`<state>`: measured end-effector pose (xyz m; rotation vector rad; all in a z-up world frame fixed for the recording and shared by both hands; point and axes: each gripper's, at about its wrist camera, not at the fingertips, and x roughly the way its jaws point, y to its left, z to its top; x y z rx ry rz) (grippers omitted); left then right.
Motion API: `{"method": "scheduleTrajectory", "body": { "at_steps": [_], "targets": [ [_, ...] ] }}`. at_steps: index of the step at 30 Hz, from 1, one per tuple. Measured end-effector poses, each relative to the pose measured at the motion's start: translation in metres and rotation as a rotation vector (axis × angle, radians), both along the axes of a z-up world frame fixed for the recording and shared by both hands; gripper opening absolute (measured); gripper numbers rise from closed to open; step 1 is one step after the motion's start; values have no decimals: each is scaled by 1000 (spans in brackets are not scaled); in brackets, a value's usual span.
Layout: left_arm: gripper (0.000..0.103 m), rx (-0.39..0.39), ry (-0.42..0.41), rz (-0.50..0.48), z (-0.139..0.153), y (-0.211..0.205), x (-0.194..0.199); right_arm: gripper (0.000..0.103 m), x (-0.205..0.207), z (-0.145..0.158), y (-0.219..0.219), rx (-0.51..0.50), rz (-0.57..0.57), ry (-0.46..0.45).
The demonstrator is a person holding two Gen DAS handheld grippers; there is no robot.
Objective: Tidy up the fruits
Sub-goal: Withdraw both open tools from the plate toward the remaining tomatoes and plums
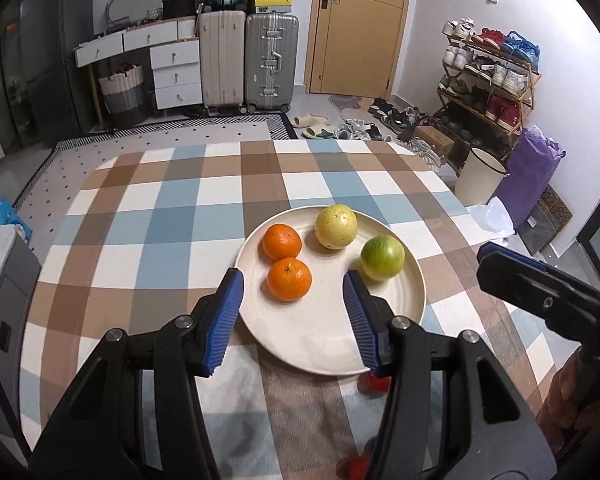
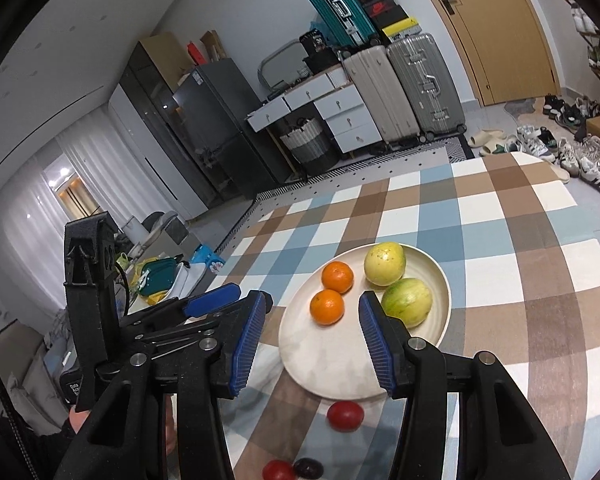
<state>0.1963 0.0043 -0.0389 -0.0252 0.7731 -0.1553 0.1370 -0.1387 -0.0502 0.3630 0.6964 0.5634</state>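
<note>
My right gripper (image 2: 312,332) hangs with its blue-padded jaws spread wide and empty over the near rim of the round cream plate (image 2: 332,376) on the checked-cloth desk (image 2: 500,240). On the plate lie two orange mandarins (image 2: 327,307) side by side at the left, a pale yellow round fruit (image 2: 384,263) at the back, and a green-streaked round fruit (image 2: 407,302) just beside my right jaw. Off the plate on the cloth, nearer me, lie a red tomato-like fruit (image 2: 345,416), a second red one (image 2: 278,471) and a small dark fruit (image 2: 308,468), while my left gripper (image 2: 210,300) shows at the left.

Near half of plate (image 2: 332,376) bare, four fruits crowding its far half
</note>
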Motion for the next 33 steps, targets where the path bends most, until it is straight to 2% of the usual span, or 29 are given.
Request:
{"method": "scheduleTrajectory", "body": {
  "at_steps": [4, 7, 12, 16, 21, 23, 33],
  "targets": [
    [53, 3, -13, 0, 5, 0, -21, 53, -16, 1, 1, -18, -7, -24],
    [59, 5, -21, 2, 5, 0, -32, 59, -27, -2, 1, -25, -17, -30],
    [79, 15, -30, 10, 3, 0, -53, 63, -45, -5, -1, -32, -24, -43],
    [80, 0, -31, -1, 0, 2, -72, 63, -61, -9, -4, -51, -38, -49],
    [87, -25, -30, 6, -7, 8, -88, 82, -80, -15, -8, -47, -42, -72],
    [87, -33, -24, 18, -11, 12, -96, 85, -89, -16, -7, -61, -43, -90],
    [88, -11, 18, 39, -37, 19, -132, 85, -125, -26, 0, -91, -23, -89]
  ]
}}
